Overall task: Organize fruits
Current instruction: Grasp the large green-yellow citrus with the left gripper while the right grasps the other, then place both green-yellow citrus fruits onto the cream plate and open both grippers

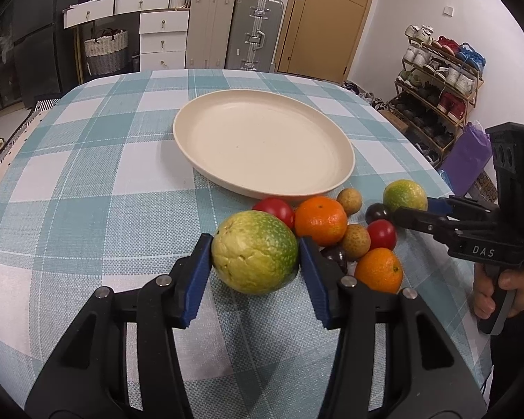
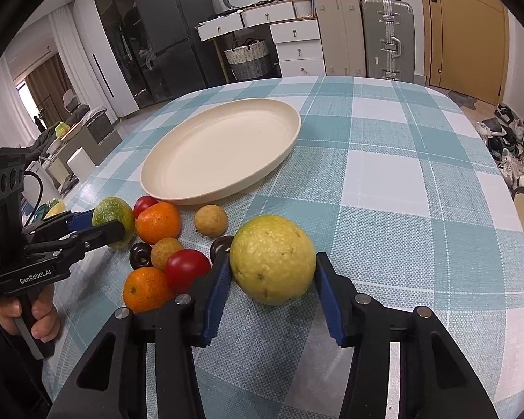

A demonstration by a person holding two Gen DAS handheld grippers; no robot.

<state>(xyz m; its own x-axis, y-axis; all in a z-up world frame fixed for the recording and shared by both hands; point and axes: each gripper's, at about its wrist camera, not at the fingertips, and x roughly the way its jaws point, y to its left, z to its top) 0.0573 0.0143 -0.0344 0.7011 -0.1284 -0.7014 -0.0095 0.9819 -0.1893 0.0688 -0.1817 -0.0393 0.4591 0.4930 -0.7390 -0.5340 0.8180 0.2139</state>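
Left hand-held gripper (image 1: 255,256): angled down toward the counter (image 1: 87,181), its blue pads clamped on both sides of the green-yellow guava (image 1: 255,252); the fruit rests on the checked cloth.
Right hand-held gripper (image 2: 273,266): also angled down, pads pressed against the yellow guava (image 2: 273,259), which sits on the cloth at the right end of the fruit cluster.
Hands: in the left wrist view a hand (image 1: 499,289) wraps the right tool's grip at far right; in the right wrist view a hand (image 2: 28,314) holds the left tool's grip at far left.
Green-yellow guava: bumpy skin, green with pale speckles on one side, yellow on the other; left end of the cluster.
Yellow guava: pale yellow, pitted, rounder.
Other fruit: two oranges (image 1: 320,220), two red tomatoes (image 1: 381,234), two tan round fruits (image 1: 355,241) and dark small fruits (image 2: 140,255), packed between the guavas.
Plate (image 1: 192,146): cream, shallow, just beyond the cluster.
Writing: "DAS" on the right tool in the left wrist view; "GenRobot.AI" on the left tool in the right wrist view.
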